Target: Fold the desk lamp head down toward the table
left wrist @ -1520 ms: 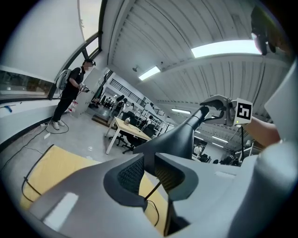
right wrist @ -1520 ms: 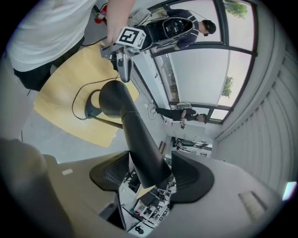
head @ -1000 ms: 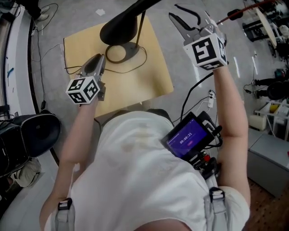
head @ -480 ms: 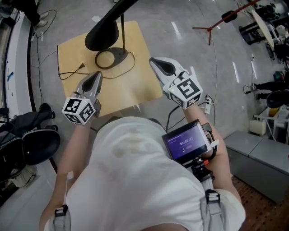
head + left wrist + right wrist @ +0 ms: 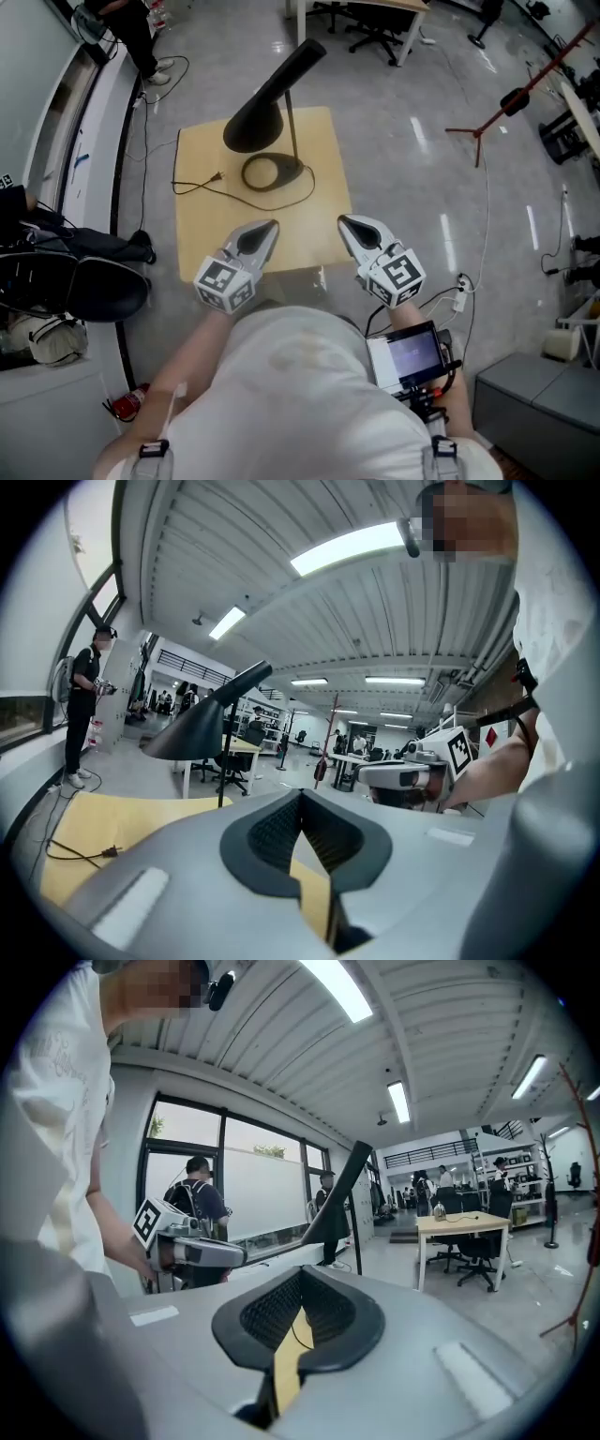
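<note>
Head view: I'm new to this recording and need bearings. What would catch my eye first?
A black desk lamp stands at the far side of a small yellow table, its cone shade slanting above the ring base. At the table's near edge, the left gripper and right gripper hover side by side, fingers shut and empty.

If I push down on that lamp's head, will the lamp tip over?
Possibly: the head juts well off the thin stem, so it looks top-heavy. The flat ring base should resist some. The loose cord likely won't hold it.
</note>
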